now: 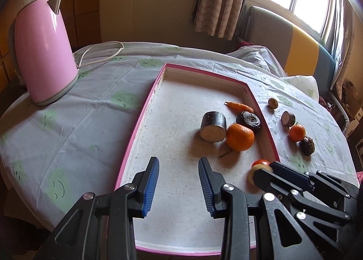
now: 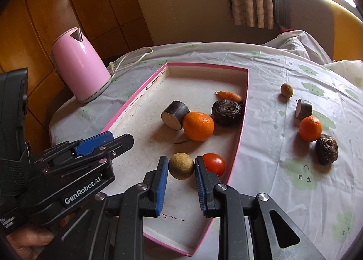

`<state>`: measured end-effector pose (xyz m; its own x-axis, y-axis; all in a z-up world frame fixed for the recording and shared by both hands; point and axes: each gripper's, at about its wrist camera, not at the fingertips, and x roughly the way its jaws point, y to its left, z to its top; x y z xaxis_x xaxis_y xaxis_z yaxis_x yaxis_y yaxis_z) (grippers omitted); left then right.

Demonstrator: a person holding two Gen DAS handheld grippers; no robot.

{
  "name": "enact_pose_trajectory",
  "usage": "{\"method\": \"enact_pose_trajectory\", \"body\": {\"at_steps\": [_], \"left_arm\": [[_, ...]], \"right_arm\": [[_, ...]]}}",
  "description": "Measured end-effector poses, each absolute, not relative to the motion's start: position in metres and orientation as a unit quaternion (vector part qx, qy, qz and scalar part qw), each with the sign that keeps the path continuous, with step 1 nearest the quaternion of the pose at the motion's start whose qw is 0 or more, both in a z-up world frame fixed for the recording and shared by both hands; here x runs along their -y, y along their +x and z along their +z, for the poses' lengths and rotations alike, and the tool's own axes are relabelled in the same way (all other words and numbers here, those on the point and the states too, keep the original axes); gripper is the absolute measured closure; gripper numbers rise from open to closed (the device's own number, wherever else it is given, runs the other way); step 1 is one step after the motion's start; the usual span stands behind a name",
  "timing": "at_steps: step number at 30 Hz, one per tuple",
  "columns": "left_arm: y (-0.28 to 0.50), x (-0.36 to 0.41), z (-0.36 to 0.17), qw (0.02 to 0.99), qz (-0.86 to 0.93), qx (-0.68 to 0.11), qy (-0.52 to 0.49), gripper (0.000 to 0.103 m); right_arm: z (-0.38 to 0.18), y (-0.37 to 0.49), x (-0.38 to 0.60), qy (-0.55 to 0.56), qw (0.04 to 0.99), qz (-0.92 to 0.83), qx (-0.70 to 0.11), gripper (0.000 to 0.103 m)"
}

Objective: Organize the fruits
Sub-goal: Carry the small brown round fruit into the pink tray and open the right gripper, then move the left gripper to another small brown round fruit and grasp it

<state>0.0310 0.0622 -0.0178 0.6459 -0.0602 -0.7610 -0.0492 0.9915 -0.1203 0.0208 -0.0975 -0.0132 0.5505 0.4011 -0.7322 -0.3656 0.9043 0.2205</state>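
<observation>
A pink-rimmed tray (image 1: 145, 110) (image 2: 244, 124) lies on the table. In it are a cut dark cylinder piece (image 1: 213, 126) (image 2: 175, 115), an orange (image 1: 240, 137) (image 2: 198, 126), a dark ridged fruit (image 1: 248, 120) (image 2: 226, 112), a small carrot (image 1: 240, 106) (image 2: 229, 95) and a red tomato (image 2: 214, 164). My right gripper (image 2: 181, 169) is shut on a tan round fruit (image 2: 181, 166) (image 1: 253, 174) just above the tray floor. My left gripper (image 1: 178, 176) is open and empty over the tray's near part.
A pink kettle (image 1: 43, 49) (image 2: 79, 71) with a white cord stands at the left. On the cloth right of the tray lie a small tan fruit (image 2: 286, 89), a cut piece (image 2: 304, 107), an orange (image 2: 310, 128) and a dark wrinkled fruit (image 2: 327, 149).
</observation>
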Motion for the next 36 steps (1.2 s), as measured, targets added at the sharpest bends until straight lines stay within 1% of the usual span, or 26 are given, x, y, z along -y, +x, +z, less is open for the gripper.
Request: {"method": "enact_pose_trajectory", "body": {"at_steps": [1,2,3,15,22,24,26,36], "left_arm": [[0.031,-0.061,-0.018,0.905,-0.004,-0.421,-0.063,0.067],[0.03,-0.06,-0.017,0.906,-0.004,-0.419,-0.061,0.067],[0.029,-0.059,-0.016,0.906,-0.006,-0.418,-0.061,0.067],[0.023,-0.047,-0.008,0.91,-0.018,-0.41,-0.051,0.067],[0.022,-0.034,-0.008,0.91,-0.038,-0.411,-0.044,0.067],[0.023,-0.028,-0.009,0.908,-0.045,-0.414,-0.04,0.067],[0.025,-0.023,-0.009,0.908,-0.052,-0.414,-0.037,0.067],[0.031,0.005,-0.001,0.905,-0.088,-0.415,-0.024,0.067]], "right_arm": [[-0.013,0.022,0.098,0.023,0.881,0.216,-0.421,0.073],[-0.012,0.022,0.099,0.026,0.882,0.212,-0.419,0.061],[-0.011,0.022,0.1,0.029,0.885,0.208,-0.416,0.056],[-0.009,0.004,0.129,0.044,0.897,0.162,-0.408,0.055],[-0.009,0.001,0.154,0.065,0.901,0.133,-0.407,0.048],[-0.009,0.0,0.161,0.066,0.904,0.121,-0.405,0.04],[-0.009,0.0,0.172,0.075,0.905,0.108,-0.406,0.037],[-0.012,0.003,0.228,0.095,0.912,0.031,-0.398,0.037]]}}
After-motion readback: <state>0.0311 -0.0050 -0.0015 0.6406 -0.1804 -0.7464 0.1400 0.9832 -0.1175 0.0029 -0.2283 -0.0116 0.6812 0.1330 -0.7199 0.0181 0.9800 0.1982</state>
